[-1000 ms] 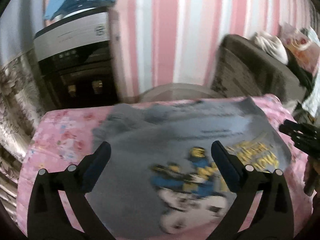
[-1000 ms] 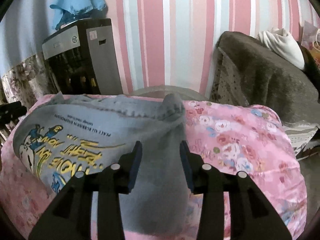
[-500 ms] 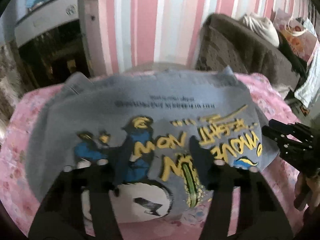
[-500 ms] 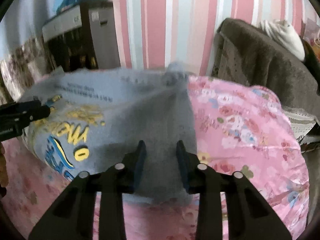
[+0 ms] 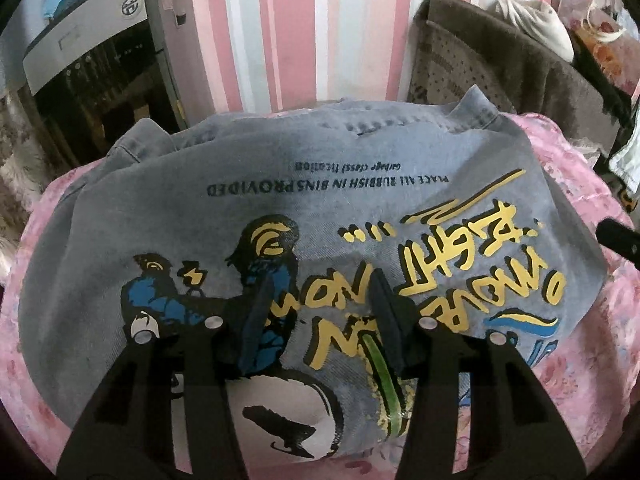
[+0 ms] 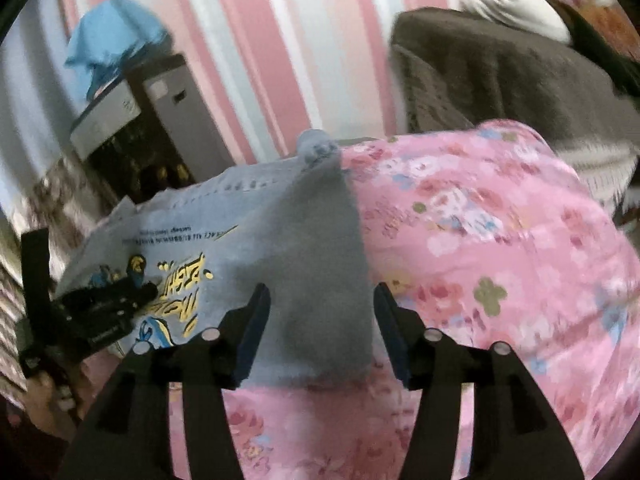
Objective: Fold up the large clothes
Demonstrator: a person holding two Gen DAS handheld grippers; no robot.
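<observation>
Grey printed garment (image 5: 320,200) lies flat on pink floral bed cover (image 6: 500,240). Soft, limp, prob. thick-ish; grab at hem corners. L gripper (image 5: 316,312) half-open over print, holding nothing. R gripper (image 6: 320,320) just been opening, straddling near edge, pads clear.

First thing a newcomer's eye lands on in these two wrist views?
The grey printed shirt: its yellow lettering and blue cartoon figures fill the middle of the left wrist view, spread on the pink floral cover. Next, the pink-and-white striped wall behind. The left gripper sits over the print; the right gripper straddles the shirt's plain right edge.
</observation>
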